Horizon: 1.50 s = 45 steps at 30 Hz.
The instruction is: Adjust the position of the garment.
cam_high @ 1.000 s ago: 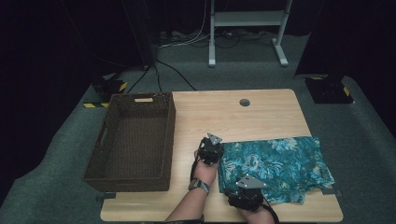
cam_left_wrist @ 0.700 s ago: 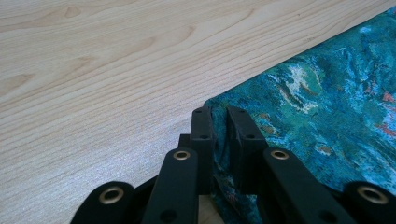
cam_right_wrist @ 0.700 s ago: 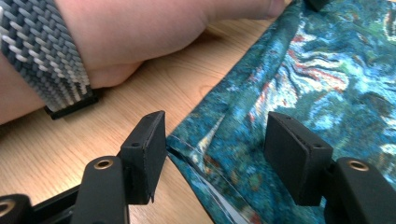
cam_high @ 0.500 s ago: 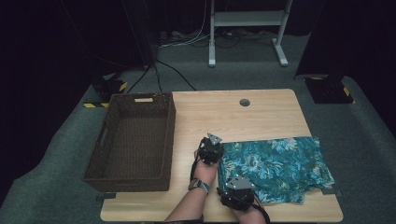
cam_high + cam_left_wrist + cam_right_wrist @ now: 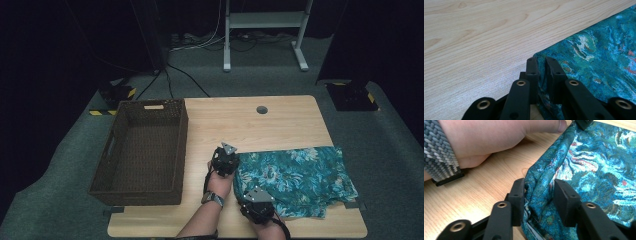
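Observation:
A teal flowered cloth (image 5: 300, 175) lies flat on the right half of the wooden table (image 5: 250, 125). My left gripper (image 5: 231, 162) sits at the cloth's far left corner. In the left gripper view it (image 5: 541, 61) is shut on a pinch of the cloth's edge (image 5: 599, 50). My right gripper (image 5: 248, 196) is at the near left corner. Its jaws (image 5: 539, 186) have just been closing around a raised fold of the cloth (image 5: 599, 165). The fold touches the left pad, with a thin gap at the right pad.
A dark wicker basket (image 5: 182, 145) stands empty on the table's left side. The person's left hand (image 5: 499, 137) with a woven watch band (image 5: 439, 157) rests just beyond the right gripper. A cable hole (image 5: 261, 109) sits near the table's far edge.
The right gripper has edged slightly left onto the cloth's near left corner. The left gripper and the cloth have stayed where they were.

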Tool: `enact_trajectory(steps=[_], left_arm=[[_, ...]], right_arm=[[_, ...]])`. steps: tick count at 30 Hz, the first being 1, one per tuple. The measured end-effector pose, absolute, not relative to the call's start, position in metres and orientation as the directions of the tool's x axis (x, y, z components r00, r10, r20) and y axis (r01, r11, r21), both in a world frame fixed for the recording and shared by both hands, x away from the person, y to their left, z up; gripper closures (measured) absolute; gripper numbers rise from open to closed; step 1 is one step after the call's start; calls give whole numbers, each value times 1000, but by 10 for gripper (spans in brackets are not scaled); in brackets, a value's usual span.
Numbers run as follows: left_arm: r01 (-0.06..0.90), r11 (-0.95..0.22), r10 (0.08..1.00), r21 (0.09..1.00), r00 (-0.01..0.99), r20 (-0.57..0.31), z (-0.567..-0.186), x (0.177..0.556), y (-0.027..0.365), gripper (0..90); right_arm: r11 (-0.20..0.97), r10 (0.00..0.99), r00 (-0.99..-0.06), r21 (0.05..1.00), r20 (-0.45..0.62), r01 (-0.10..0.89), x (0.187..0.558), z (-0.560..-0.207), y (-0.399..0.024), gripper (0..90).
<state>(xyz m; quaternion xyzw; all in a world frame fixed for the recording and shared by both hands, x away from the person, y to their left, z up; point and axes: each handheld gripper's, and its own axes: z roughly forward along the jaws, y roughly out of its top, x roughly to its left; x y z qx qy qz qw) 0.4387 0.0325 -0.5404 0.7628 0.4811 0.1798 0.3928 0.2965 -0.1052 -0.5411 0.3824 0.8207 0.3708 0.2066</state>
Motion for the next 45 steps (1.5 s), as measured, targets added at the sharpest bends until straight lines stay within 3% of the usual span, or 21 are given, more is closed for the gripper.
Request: enact_trajectory(steps=[8, 20, 25, 30, 45], left_arm=[[599, -215, 877, 771, 466, -117, -541, 439, 34, 813], [622, -155, 875, 768, 448, -186, -541, 440, 43, 849], [625, -70, 866, 778, 424, -263, -534, 440, 55, 855], [595, -50, 864, 802, 429, -264, -515, 441, 64, 858], [430, -9, 883, 903, 427, -195, -403, 425, 111, 861]], right_arm=[[453, 782, -616, 765, -95, 457, 297, -541, -108, 805], [460, 770, -626, 790, -127, 405, 294, -539, -108, 836], [472, 752, -638, 810, -165, 347, 293, -524, -104, 837], [464, 747, -641, 830, -177, 311, 296, -506, -102, 837], [374, 724, -660, 918, -198, 135, 292, -423, -68, 836]])
